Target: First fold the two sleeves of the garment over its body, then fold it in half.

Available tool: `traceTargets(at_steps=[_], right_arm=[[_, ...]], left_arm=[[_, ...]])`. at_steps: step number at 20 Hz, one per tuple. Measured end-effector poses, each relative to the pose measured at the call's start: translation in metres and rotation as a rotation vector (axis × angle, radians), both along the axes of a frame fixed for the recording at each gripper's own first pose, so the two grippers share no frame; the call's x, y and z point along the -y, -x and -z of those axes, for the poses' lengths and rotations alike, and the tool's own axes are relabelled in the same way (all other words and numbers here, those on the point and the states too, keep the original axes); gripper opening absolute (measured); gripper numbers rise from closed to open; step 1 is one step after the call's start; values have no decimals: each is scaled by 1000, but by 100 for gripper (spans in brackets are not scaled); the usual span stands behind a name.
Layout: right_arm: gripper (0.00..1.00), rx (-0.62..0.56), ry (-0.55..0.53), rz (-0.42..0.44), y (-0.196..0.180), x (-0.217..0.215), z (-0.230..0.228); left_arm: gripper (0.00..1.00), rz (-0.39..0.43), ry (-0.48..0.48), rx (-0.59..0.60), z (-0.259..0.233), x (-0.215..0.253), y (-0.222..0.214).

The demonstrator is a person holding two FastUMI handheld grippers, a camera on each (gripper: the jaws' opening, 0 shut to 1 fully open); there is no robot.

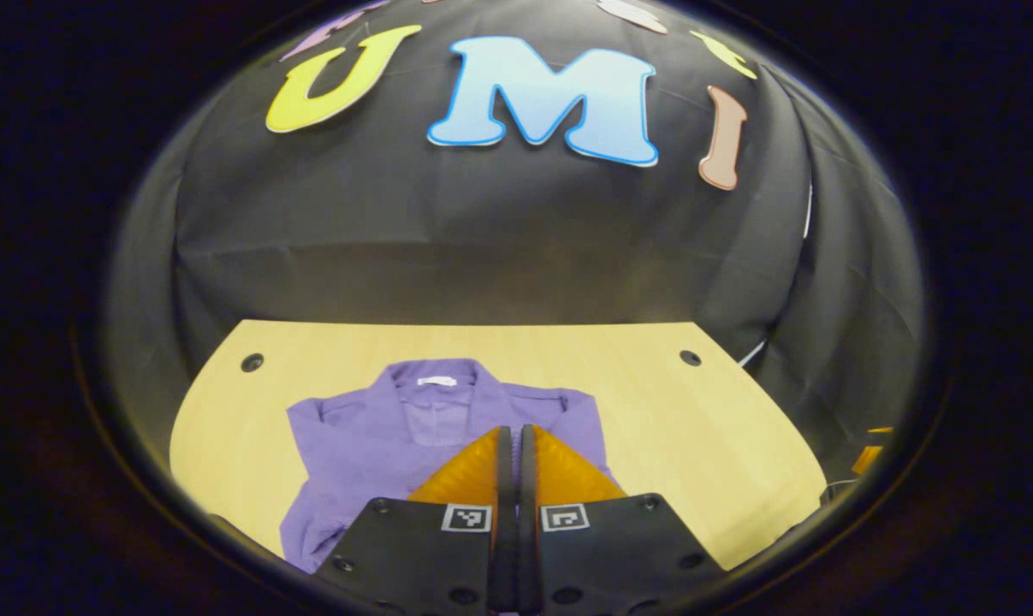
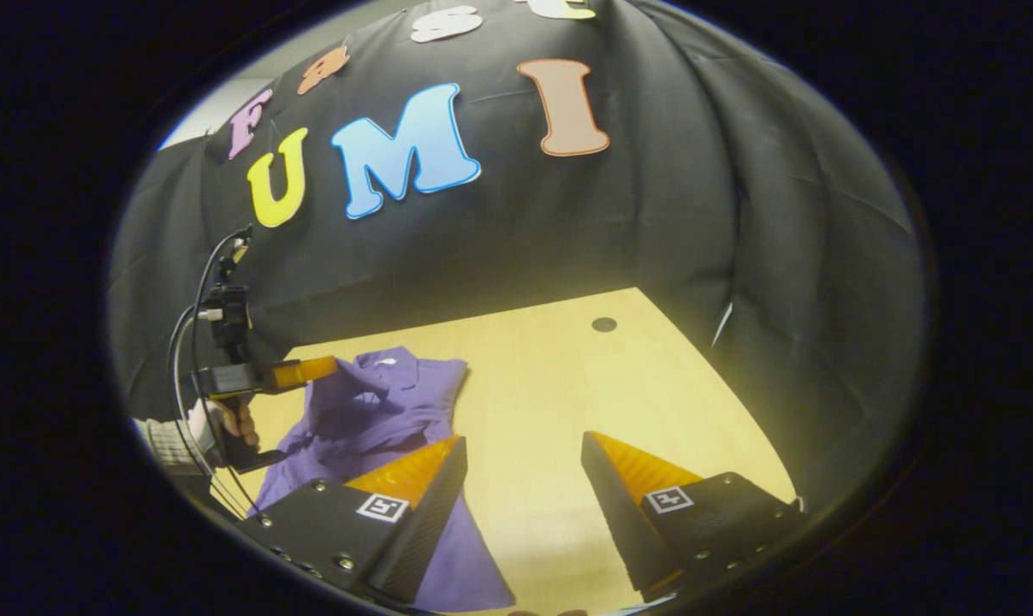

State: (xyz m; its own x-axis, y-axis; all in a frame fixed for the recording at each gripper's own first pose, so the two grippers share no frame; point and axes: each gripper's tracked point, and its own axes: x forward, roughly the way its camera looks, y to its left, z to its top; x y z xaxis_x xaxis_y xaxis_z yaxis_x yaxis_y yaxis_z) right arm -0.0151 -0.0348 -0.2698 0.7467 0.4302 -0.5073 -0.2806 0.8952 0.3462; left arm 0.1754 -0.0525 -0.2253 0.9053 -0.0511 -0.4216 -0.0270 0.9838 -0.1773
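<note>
A purple shirt (image 1: 371, 445) lies flat on the wooden table (image 1: 696, 428), collar with a white tag at the far end. Its sides look folded inward over the body. My left gripper (image 1: 514, 429) is shut and hovers over the shirt's middle, with no cloth visible between its fingers. In the right gripper view, the shirt (image 2: 371, 411) lies to the left, and my right gripper (image 2: 523, 438) stands open above bare table (image 2: 550, 385) beside the shirt's right edge. There the left gripper (image 2: 304, 371) hangs over the shirt's far left part, held by a hand (image 2: 225, 423).
Round holes mark the tabletop's far corners (image 1: 252, 362) (image 1: 690, 358) (image 2: 603, 324). Black cloth walls close in behind and to the right of the table. Cables (image 2: 192, 342) trail from the left gripper's handle.
</note>
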Motion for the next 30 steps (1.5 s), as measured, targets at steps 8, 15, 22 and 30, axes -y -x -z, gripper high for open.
traceTargets(at_steps=[8,15,22,30], right_arm=[[85,-34,-10,-39,0,5,8],[85,-58,-4,-108,8,-13,18],[85,-122,22,-226,36,-50,48],[85,-230,72,-436,98,-103,90]], left_arm=[[27,103,11,-129,64,63,-1],[89,113,-11,-115,54,51,21],[92,92,-68,-138,65,5,87],[90,-15,-80,-219,101,-56,171]])
